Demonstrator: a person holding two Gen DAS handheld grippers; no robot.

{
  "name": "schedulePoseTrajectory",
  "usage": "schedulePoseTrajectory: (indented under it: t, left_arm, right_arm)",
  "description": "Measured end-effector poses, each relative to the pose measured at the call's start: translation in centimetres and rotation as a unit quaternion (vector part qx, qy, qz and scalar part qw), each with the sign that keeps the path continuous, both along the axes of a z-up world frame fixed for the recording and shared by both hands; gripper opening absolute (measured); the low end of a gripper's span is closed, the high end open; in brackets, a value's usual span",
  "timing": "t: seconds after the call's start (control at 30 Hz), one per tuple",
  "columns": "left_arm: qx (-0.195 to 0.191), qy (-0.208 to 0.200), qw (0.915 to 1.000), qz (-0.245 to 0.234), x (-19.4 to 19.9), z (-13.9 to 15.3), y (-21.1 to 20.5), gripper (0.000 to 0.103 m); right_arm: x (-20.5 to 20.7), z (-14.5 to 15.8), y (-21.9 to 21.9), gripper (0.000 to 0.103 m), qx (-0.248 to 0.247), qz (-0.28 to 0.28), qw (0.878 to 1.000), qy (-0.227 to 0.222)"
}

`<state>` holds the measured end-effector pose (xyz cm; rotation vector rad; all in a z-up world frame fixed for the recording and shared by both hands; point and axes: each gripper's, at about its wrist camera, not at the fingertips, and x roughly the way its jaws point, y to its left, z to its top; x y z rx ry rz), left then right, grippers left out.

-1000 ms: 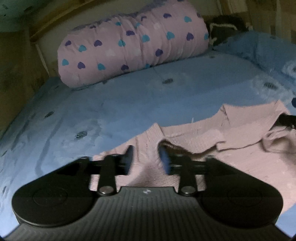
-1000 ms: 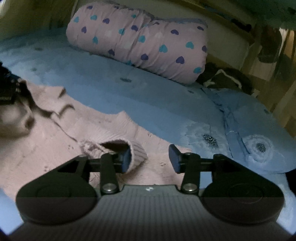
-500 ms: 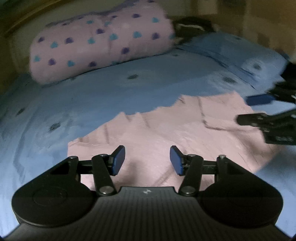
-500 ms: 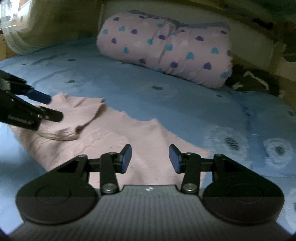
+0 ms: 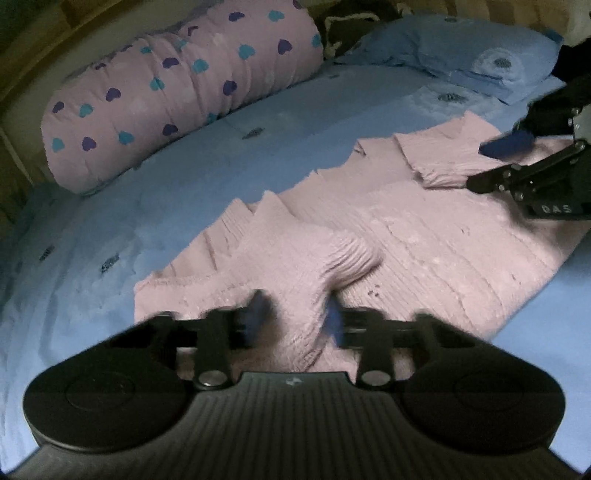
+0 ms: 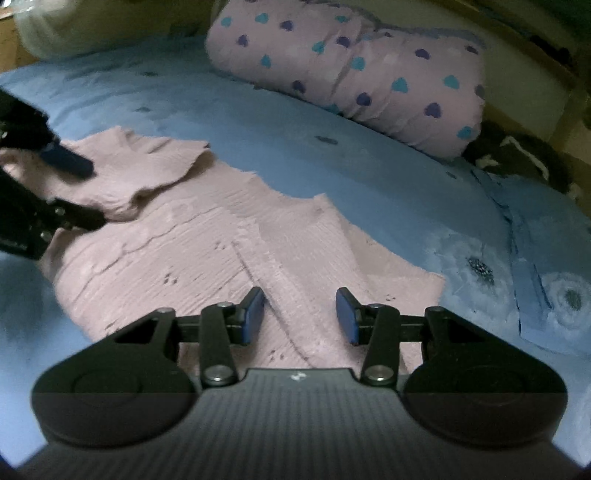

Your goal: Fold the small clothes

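Observation:
A pink knit sweater (image 5: 424,240) lies spread on the blue bed sheet (image 5: 110,206), with one sleeve folded in at its far right. My left gripper (image 5: 297,314) is at the sweater's near edge. Its jaws are closing, and a raised ridge of pink fabric is bunched between the blurred fingers. In the right wrist view the sweater (image 6: 184,251) fills the middle. My right gripper (image 6: 300,314) hovers over its near part, jaws closing but still apart, with flat fabric below them. Each view shows the other gripper beside a folded sleeve: the right gripper (image 5: 491,162), the left gripper (image 6: 92,195).
A rolled pink quilt with blue and purple hearts (image 5: 177,85) lies across the head of the bed, also in the right wrist view as the quilt (image 6: 351,74). A blue pillow (image 5: 461,55) sits at the far right, with a dark item (image 5: 351,26) behind it.
The left gripper stood open over flat fabric; now it has sunk and pinched up a ridge of sweater. The right gripper has narrowed slightly and sits lower over the sweater.

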<state>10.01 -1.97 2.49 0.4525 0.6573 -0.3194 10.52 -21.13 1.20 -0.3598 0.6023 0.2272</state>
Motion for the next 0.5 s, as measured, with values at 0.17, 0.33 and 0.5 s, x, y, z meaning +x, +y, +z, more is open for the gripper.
schedulePoseTrajectory:
  t: [0.17, 0.33, 0.5]
  left_arm:
    - [-0.024, -0.054, 0.9979, 0.025, 0.9, 1.9, 0.9, 0.014]
    - [-0.043, -0.081, 0.9911, 0.096, 4.1, 2.8, 2.9, 0.014]
    - [-0.024, -0.085, 0.9799, 0.179, 7.2, 0.8, 5.6, 0.014]
  right_arm:
    - [0.8, 0.0, -0.4, 0.013, 0.019, -0.016, 1.000, -0.006]
    - [1.8, 1.3, -2.3, 0.012, 0.041, -0.069, 0.995, -0.055]
    - [3.5, 0.8, -5.5, 0.012, 0.057, -0.146, 0.985, -0.070]
